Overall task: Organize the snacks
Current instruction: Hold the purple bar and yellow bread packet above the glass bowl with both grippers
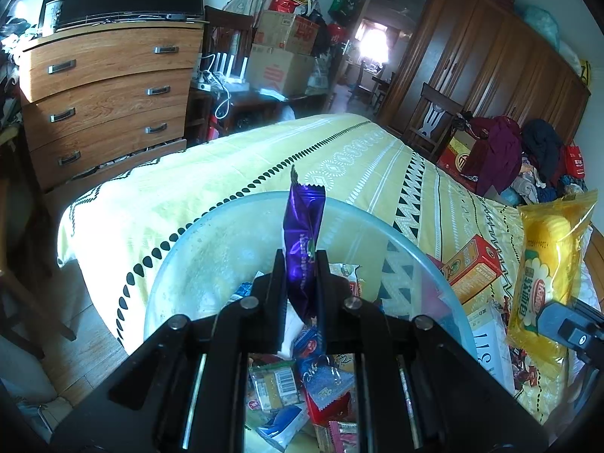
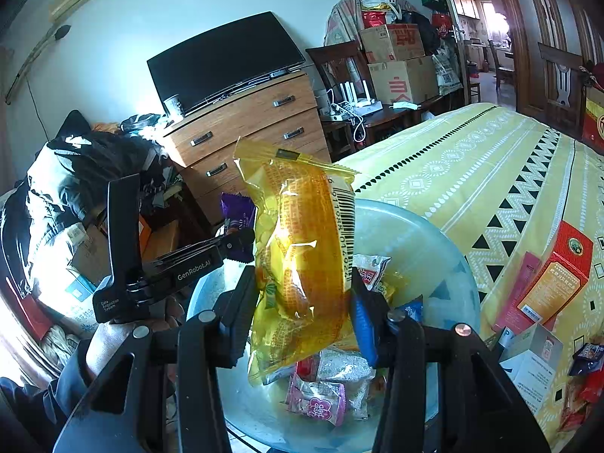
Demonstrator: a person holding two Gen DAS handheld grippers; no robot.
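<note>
Right wrist view: your right gripper [image 2: 302, 302] grips the soft, crinkly yellow bread bag [image 2: 302, 249] mid-body above the glass bowl [image 2: 434, 249], left gripper [image 1: 300, 275] pinches the light purple wrapper [image 1: 302, 234]; hold seams, don't crush.

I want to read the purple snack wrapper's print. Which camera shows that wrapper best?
The left wrist view: the purple wrapper stands upright and centred, clamped in the left gripper, most of its length visible. In the right wrist view only a small part of it peeks out beside the yellow bread bag.
</note>
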